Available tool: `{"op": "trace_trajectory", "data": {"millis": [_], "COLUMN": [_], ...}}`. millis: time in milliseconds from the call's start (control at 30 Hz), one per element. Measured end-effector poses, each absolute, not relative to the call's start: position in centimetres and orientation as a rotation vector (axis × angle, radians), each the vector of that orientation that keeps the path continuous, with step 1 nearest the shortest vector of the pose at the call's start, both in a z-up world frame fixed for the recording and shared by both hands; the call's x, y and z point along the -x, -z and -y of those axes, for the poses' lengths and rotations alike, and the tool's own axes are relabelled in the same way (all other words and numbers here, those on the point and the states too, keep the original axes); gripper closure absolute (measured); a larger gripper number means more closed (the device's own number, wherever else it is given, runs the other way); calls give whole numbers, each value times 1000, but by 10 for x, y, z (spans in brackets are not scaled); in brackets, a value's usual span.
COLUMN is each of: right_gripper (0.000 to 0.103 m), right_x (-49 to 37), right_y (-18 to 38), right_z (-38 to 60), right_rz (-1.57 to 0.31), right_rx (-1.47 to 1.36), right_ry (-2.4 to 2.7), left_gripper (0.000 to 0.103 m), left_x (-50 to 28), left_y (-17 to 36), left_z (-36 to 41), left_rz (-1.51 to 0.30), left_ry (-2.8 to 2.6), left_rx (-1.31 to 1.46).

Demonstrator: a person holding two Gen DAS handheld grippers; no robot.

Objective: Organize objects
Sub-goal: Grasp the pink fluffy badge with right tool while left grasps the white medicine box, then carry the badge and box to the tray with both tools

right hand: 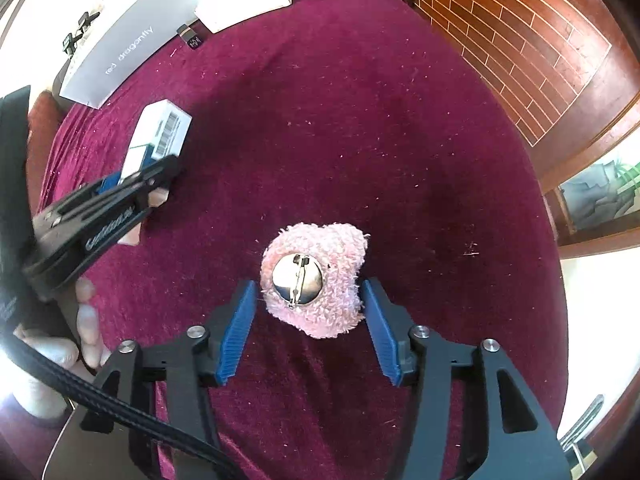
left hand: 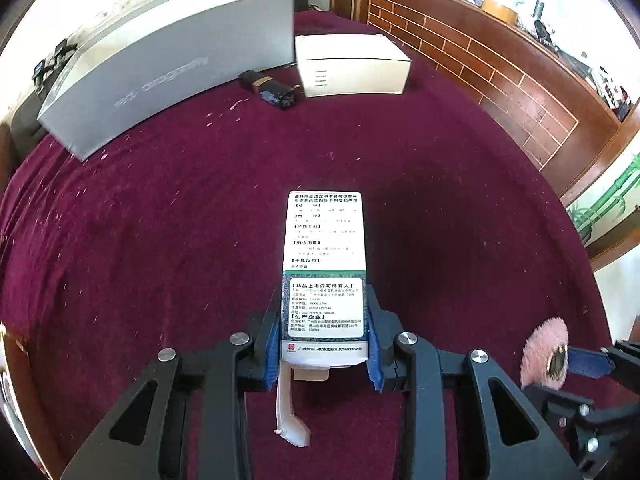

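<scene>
Your left fingers (left hand: pixel 273 354) clamp the medicine box (left hand: pixel 324 276), white and green with printed Chinese text, low at 6 o'clock. Your right fingers (right hand: pixel 240 328) straddle the fluffy pink brooch (right hand: pixel 336 256), pin-back up, without quite closing. On the maroon worktop (left hand: pixel 160 220), a grey box (left hand: pixel 168 60) lies at 11 o'clock, a white box (left hand: pixel 352 64) at 12.

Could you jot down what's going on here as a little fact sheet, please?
Surface: maroon cloth
Left gripper: shut on medicine box
Right gripper: open, blue pads either side of pink fluffy brooch, pin side up
At the back: long grey box, white box, small dark object
</scene>
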State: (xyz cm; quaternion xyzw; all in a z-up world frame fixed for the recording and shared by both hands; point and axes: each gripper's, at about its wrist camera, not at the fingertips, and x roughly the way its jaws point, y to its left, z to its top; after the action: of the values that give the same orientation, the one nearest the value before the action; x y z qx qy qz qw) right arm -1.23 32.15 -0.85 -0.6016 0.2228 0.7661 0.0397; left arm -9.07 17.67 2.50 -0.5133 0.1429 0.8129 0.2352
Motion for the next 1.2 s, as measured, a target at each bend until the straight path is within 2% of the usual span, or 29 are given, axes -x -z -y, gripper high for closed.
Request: {"op": "trace_trajectory", "data": {"millis": [167, 300, 333, 367, 400, 667, 1200], "right_gripper": [42, 44, 46, 58, 65, 65, 65], "right_x": [14, 15, 14, 13, 13, 9, 19], "right_y": [7, 6, 6, 6, 5, 0, -20], "right_z": [-316, -310, -309, -308, -308, -308, -247], "right_rz": [-655, -588, -574, -552, -546, -607, -579], "right_rx": [1848, 1835, 1830, 1824, 1820, 1827, 1891], "right_ry": [-2343, -2352, -2353, -2355, -2362, -2378, -2492], "left_gripper": [74, 74, 74, 74, 74, 74, 74], "left_x": [70, 52, 48, 43, 39, 14, -12], "left_y": [-38, -49, -52, -56, -59, -75, -87], "left_z": [-154, -140, -136, -132, -127, -97, -24], "left_rz": [-374, -409, -419, -426, -426, -415, -234], "left_ry": [-2267, -2301, -2311, -2318, -2325, -2349, -2422], "left_rx": [1406, 1381, 1373, 1366, 1360, 1348, 1439]}}
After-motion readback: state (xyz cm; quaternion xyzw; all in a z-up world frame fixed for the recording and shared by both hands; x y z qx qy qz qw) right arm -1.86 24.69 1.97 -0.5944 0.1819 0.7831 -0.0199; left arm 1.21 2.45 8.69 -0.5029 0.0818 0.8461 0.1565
